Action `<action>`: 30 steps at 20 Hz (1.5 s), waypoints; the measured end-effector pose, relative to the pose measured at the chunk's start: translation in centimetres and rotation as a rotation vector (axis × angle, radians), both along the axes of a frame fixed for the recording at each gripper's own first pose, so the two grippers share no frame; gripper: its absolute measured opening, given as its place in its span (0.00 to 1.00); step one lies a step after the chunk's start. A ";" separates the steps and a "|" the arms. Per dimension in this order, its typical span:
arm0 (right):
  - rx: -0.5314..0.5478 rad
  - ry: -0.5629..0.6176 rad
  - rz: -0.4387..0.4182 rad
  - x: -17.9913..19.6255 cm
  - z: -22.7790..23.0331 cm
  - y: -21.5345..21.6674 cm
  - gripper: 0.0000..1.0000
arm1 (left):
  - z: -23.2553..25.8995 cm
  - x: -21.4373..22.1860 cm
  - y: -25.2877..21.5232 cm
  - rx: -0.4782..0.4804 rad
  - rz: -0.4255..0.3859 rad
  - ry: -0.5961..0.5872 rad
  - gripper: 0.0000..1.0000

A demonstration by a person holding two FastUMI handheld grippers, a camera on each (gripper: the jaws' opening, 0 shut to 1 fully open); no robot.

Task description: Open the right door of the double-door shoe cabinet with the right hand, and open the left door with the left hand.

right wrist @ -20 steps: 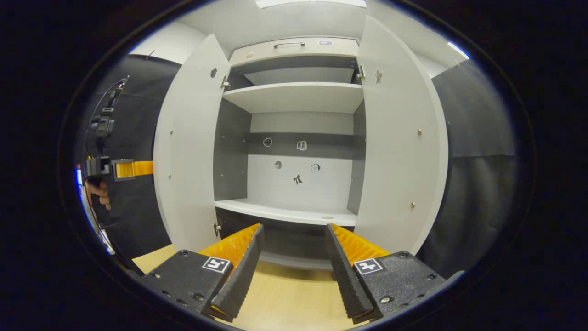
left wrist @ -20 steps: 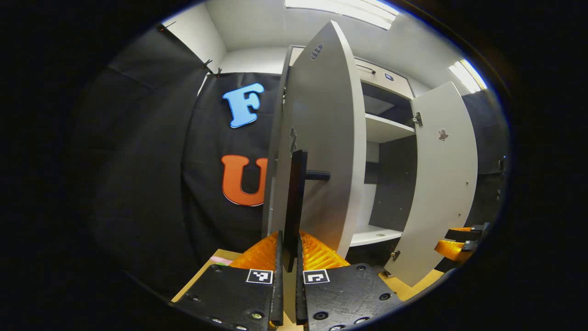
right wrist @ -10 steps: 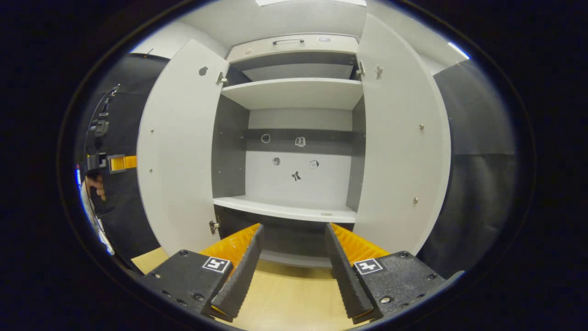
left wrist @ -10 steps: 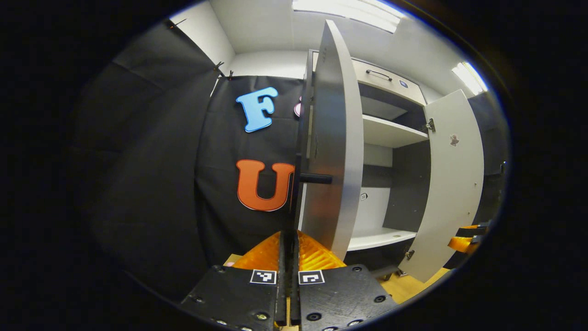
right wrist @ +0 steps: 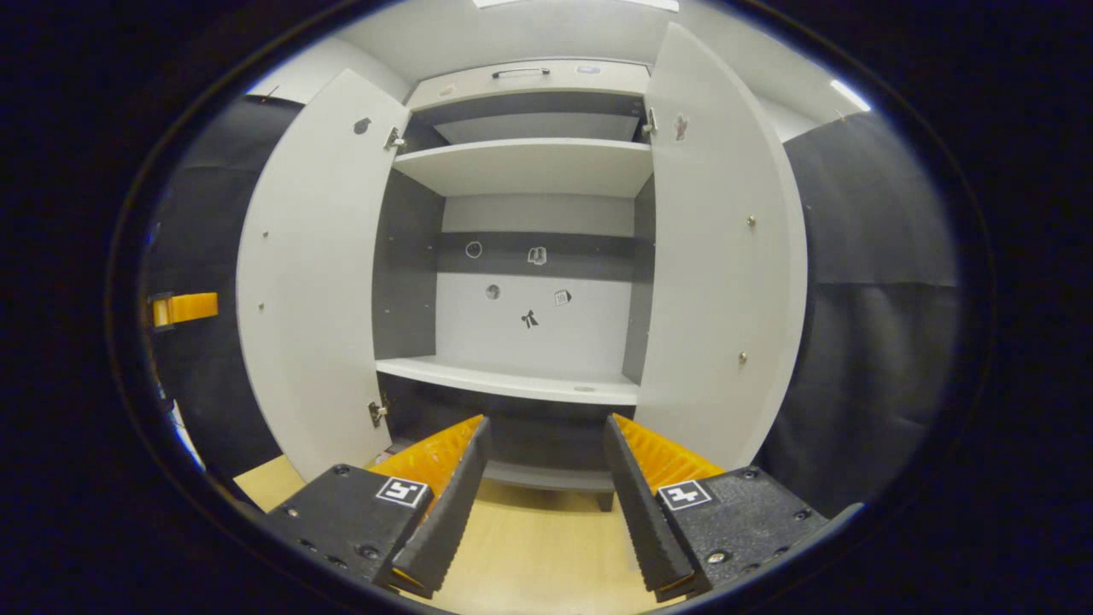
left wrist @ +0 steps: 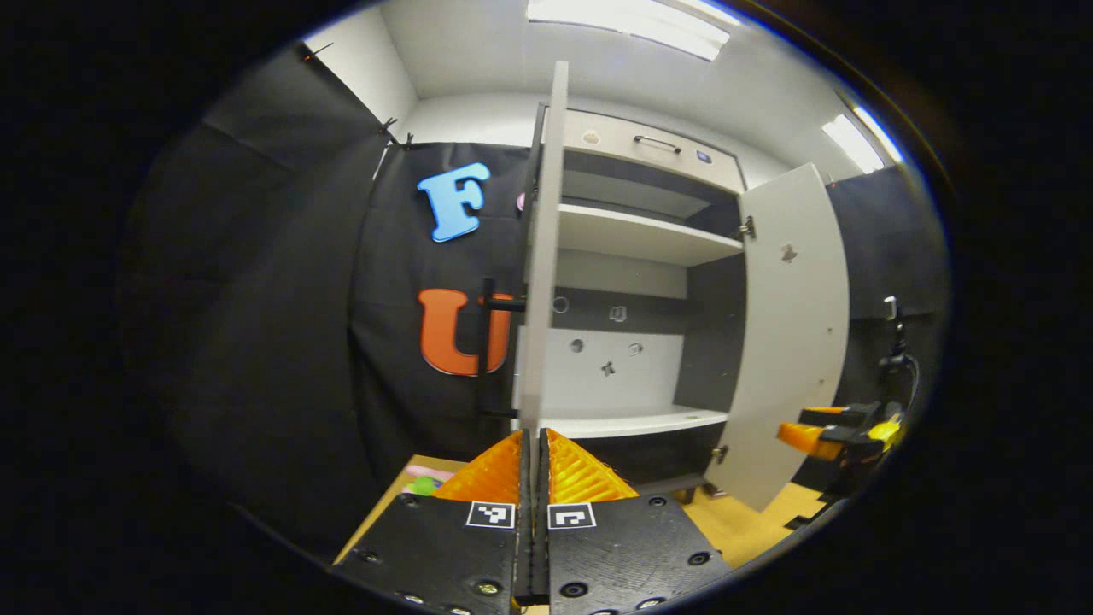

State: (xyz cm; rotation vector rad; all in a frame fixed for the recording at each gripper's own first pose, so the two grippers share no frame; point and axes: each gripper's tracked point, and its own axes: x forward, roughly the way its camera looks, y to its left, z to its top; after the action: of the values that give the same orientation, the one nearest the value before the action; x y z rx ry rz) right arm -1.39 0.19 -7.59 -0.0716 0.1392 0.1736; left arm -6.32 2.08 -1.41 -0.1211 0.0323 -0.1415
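Left gripper view: left door (left wrist: pixel 540 256) seen edge-on, both faces hidden; its handle (left wrist: pixel 488 342) mostly behind the door edge. Left tool (left wrist: pixel 534 453) fingers pressed together with the door edge directly ahead; contact with the door cannot be told. Other tool (left wrist: pixel 824 431) at far right, partly cut by the view's rim, jaw state unreadable

Right gripper view: small stickers (right wrist: pixel 529 319) on the cabinet's back wall too small to identify. Other tool (right wrist: pixel 181 307) at far left, cut off by the rim. Cabinet base hidden behind the right tool (right wrist: pixel 545 465) fingers

Left gripper (left wrist: pixel 534 444), right gripper (right wrist: pixel 546 440): black screwed bases, square markers, ribbed jaws.
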 end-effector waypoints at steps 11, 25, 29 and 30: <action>0.015 -0.081 -0.008 -2.2 1.7 -1.8 0.83 | -5.7 5.5 -7.8 0.043 0.080 0.028 0.47; 0.037 -0.147 0.000 -2.6 2.2 -2.3 0.83 | -4.7 4.5 -8.7 0.071 0.115 -0.013 0.92; 0.028 -0.140 0.022 -2.5 1.7 -1.6 0.83 | -4.3 4.3 -9.3 0.098 0.101 -0.029 0.92; 0.033 -0.139 0.030 -2.5 1.6 -1.4 0.84 | -4.2 4.2 -9.4 0.101 0.098 -0.032 0.92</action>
State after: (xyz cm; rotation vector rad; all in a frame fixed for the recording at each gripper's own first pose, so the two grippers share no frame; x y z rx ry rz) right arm -3.92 -1.22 -5.94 -0.0526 -0.0035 0.2004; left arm -2.13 -7.31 -5.63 -0.0199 0.0015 -0.0437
